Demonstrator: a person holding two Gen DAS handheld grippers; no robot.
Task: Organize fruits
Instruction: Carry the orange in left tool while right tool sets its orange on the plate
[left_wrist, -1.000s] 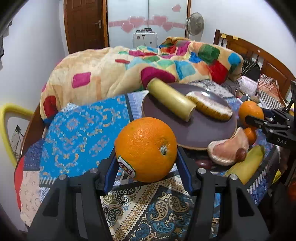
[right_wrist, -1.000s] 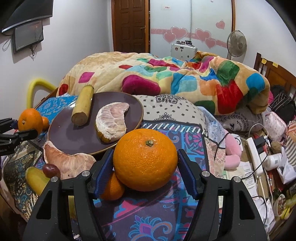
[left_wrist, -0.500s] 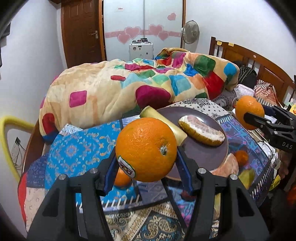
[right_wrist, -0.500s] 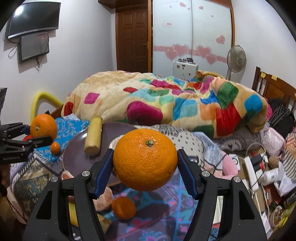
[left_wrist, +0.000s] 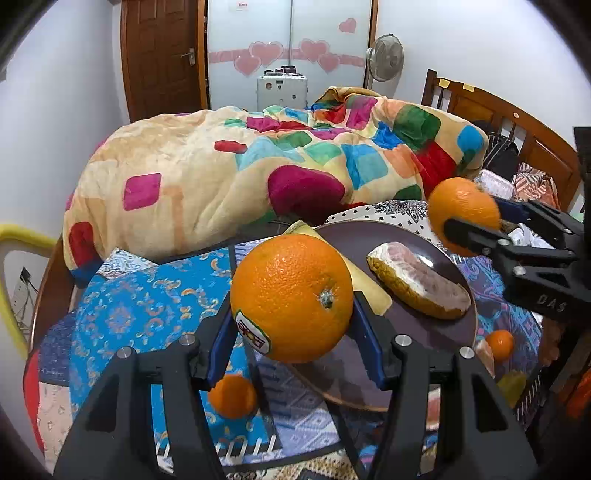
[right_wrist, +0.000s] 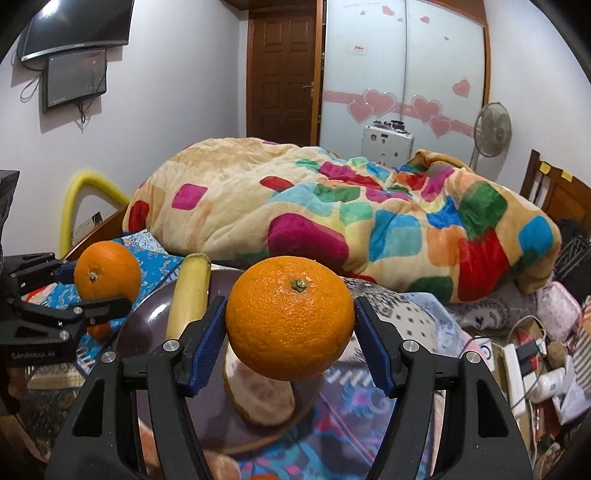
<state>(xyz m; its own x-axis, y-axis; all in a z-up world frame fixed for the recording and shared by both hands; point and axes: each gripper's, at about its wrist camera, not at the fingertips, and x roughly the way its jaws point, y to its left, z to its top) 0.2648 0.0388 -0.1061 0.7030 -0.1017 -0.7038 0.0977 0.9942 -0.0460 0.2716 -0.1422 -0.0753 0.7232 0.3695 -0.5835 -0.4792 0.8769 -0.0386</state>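
both oranges clamped: left gripper (left_wrist: 291, 325) holds stickered orange (left_wrist: 291, 297), right gripper (right_wrist: 290, 343) holds its orange (right_wrist: 290, 317); plate (left_wrist: 351, 236) lies at 1 o'clock of left gripper, left nearer.

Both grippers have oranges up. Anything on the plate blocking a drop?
Partly. A banana lies along the plate's left side and a peeled pomelo wedge sits right of centre. The near part looks bare; nothing hangs between either orange and it.
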